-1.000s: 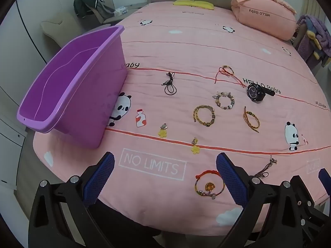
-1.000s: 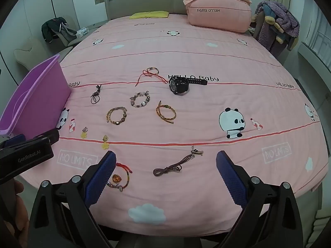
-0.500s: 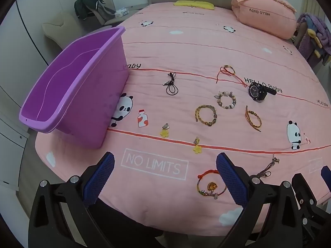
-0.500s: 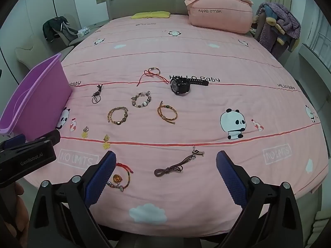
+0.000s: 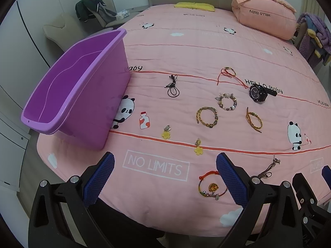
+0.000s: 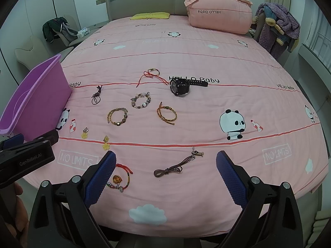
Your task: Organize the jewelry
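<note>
Jewelry lies scattered on a pink bedspread [image 6: 206, 62]. A black watch [image 6: 179, 85], a beaded bracelet [image 6: 140, 101], two braided bracelets [image 6: 116, 116] [image 6: 166, 115], a red string bracelet [image 6: 152, 73] and a black cord [image 6: 96, 98] lie mid-bed. A red bracelet with a gold charm [image 5: 211, 186], a brown cord [image 6: 175, 165] and two yellow flower charms [image 5: 165, 133] [image 5: 198, 147] lie near the front edge. An empty purple bin [image 5: 68, 88] stands at the left. My left gripper [image 5: 165, 177] and right gripper [image 6: 165, 177] are open and empty, hovering at the front edge.
A pink pillow [image 6: 219, 14] and a yellow cloth [image 6: 151, 16] lie at the head of the bed. A chair with a dark jacket [image 5: 91, 10] stands left, and purple blankets [image 6: 277, 24] hang at the right. My left gripper's body [image 6: 24, 159] shows at the lower left of the right wrist view.
Both grippers have drawn back slightly from the bed, so the jewelry looks a little farther off. Nothing on the bed has moved.
</note>
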A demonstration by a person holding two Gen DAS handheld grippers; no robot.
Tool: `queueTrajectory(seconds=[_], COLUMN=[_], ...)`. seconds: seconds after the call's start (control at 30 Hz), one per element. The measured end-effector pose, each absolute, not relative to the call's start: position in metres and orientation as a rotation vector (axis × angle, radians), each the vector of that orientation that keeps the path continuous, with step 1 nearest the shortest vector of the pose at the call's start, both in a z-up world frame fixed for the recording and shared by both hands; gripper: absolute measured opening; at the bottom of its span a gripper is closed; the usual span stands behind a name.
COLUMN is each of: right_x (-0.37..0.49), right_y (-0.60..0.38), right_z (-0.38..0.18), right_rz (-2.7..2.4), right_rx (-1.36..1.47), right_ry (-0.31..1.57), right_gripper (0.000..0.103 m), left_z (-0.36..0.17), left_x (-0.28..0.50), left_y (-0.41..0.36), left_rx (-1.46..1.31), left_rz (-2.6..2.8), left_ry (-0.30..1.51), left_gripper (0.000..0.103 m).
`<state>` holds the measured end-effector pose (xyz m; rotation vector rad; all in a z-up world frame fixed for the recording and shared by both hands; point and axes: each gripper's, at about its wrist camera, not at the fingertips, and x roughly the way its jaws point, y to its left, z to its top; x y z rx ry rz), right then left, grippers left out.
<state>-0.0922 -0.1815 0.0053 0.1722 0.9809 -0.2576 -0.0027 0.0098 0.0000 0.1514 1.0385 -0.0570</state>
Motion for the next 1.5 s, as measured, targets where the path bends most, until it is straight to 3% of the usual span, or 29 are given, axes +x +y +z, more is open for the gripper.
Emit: queueTrajectory(seconds=[1.5], right_x=[-0.092], right_y=[-0.180], right_z=[0.008], right_rz=[-0.251], right_rx=[0.170], right_ry=[0.968], right_gripper=[0.093], left_z=[0.008], left_x=[-0.004], left_y=[0.001], left_rx=[0.165], left_rz=[-0.058], left_ry=[1.026], left_gripper=[0.097])
